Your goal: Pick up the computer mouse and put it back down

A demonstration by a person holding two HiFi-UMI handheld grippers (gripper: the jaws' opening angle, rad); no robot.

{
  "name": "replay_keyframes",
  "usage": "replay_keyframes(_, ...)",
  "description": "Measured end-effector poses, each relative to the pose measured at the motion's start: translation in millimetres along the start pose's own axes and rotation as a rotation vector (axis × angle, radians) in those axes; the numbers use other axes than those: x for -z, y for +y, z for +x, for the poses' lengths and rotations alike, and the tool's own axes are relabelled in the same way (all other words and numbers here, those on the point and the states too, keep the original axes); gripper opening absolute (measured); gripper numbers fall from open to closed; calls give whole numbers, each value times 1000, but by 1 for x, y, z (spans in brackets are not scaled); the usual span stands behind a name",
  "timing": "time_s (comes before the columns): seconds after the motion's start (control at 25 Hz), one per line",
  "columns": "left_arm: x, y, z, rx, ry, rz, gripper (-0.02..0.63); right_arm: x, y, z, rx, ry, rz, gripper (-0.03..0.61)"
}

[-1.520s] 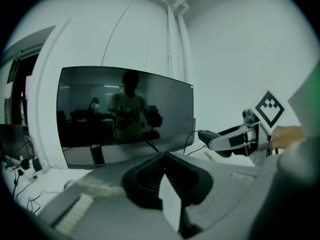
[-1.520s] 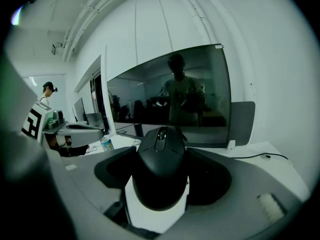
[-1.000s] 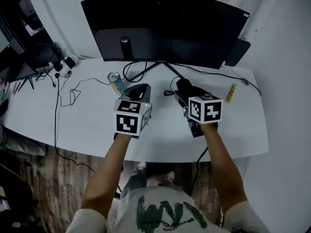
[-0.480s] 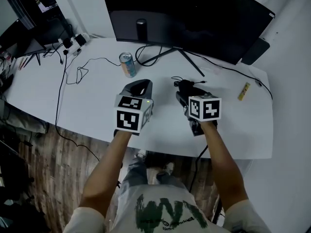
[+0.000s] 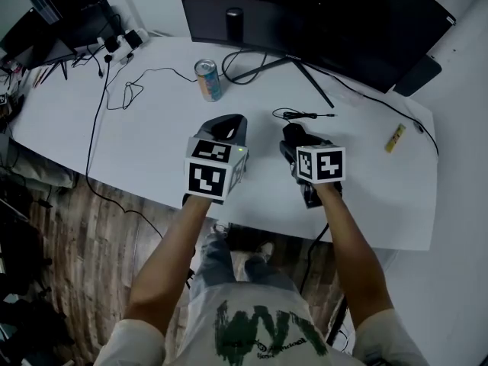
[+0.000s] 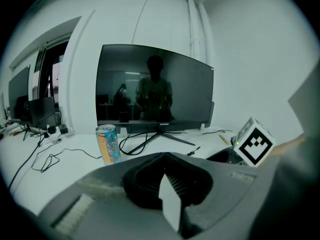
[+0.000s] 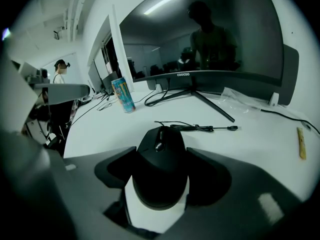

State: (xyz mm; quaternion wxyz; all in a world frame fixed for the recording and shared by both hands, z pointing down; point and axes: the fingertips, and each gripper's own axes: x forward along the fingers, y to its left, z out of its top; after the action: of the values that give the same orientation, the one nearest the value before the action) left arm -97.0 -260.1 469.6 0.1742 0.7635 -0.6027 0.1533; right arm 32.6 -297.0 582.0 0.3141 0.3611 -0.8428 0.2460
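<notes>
The black computer mouse (image 7: 161,169) sits between the jaws of my right gripper (image 7: 161,156), which is shut on its sides. In the head view this gripper (image 5: 293,139) hangs low over the white desk (image 5: 152,143), right of centre, with the mouse (image 5: 293,134) dark at its tip. Whether the mouse touches the desk I cannot tell. My left gripper (image 5: 227,122) hovers beside it to the left. Its jaws meet at the tips with nothing between them (image 6: 164,156).
A drink can (image 5: 208,80) stands behind the left gripper. A short black cable (image 5: 305,115) lies just beyond the mouse. The large monitor (image 5: 320,14) on its stand fills the back. A yellow stick (image 5: 395,137) lies at the right, with cables and plugs at the far left.
Both grippers have come down toward the desk, the right one further, with the mouse still in it. The head view has shifted, so the desk appears lower in the frame.
</notes>
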Motion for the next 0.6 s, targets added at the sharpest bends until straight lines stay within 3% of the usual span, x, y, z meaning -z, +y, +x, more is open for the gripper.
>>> replay_keyframes(0.6, 13, 3, 7, -19, 6, -24, 3, 24, 3, 22, -12, 68, -79, 319)
